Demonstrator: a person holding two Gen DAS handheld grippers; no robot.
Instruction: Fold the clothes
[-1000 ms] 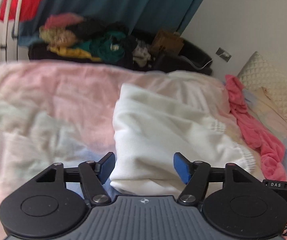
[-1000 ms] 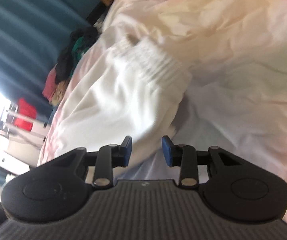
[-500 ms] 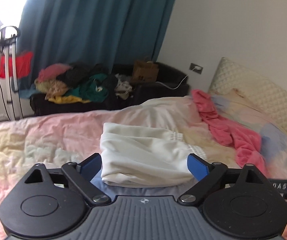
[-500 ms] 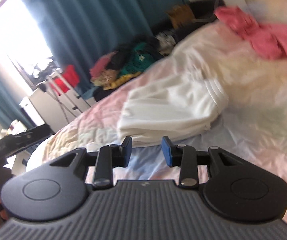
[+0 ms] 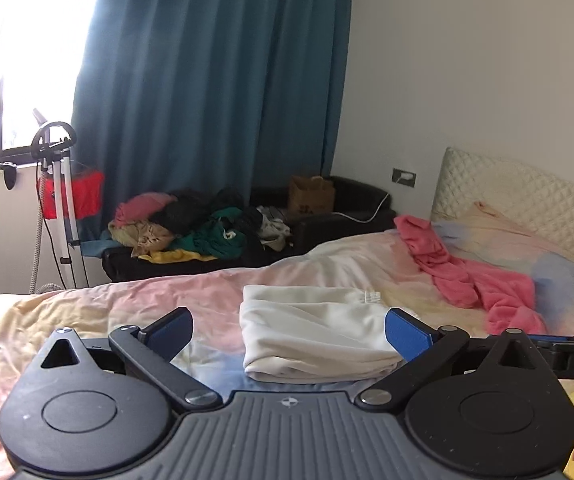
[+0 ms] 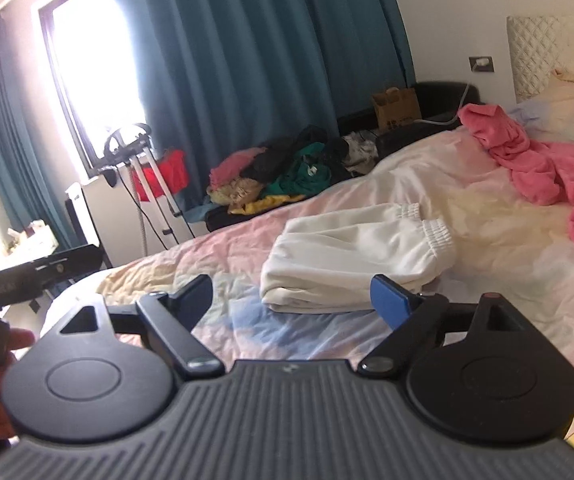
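A folded white garment [image 5: 319,332] with elastic cuffs lies on the pastel bedspread [image 5: 127,300]; it also shows in the right wrist view [image 6: 359,256]. My left gripper [image 5: 289,332] is open and empty, held back from the garment's near edge. My right gripper [image 6: 301,300] is open and empty, also back from the garment. A crumpled pink garment [image 5: 475,276] lies further up the bed, and shows in the right wrist view [image 6: 547,172] too.
A black sofa [image 5: 347,208] piled with mixed clothes [image 5: 191,228] stands behind the bed under teal curtains [image 5: 215,80]. A garment steamer stand [image 5: 57,200] is at the left by the window. A quilted headboard [image 5: 527,196] is at the right.
Both grippers have pulled back and risen away from the white garment, which stays folded on the bed. Both sets of jaws have opened wider.
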